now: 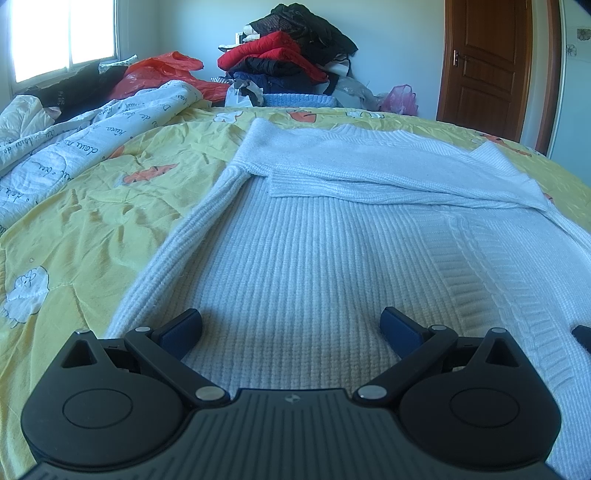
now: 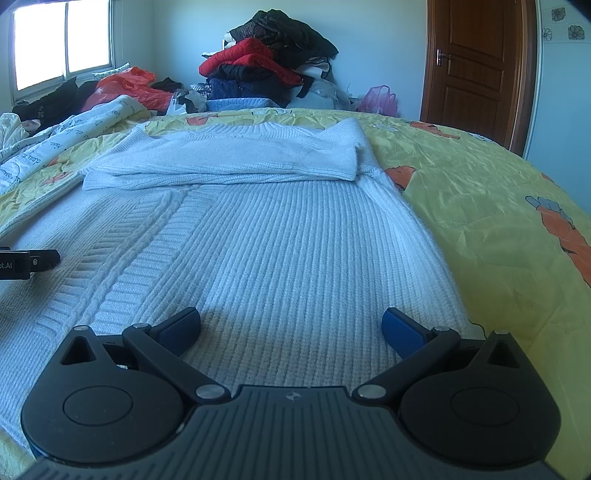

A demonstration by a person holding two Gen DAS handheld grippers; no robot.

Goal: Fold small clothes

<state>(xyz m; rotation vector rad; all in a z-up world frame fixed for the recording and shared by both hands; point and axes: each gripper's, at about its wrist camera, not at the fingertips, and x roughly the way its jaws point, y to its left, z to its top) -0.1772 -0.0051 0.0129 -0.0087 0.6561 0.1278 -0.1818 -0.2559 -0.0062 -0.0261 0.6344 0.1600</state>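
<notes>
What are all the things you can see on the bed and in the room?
sweater: one, white ribbed knit, flat on the bed, both sleeves folded across the chest
bedsheet: one, yellow with orange and white cartoon prints, under the sweater
quilt: one, white with handwriting print, crumpled at the bed's left
clothes pile: one, red, black and navy, behind the bed
plastic bags: red-orange, pink, behind the bed
door: one, brown wood, shut, far right
window: one, bright, far left
left gripper: open, low over the sweater's hem
right gripper: open, low over the hem
</notes>
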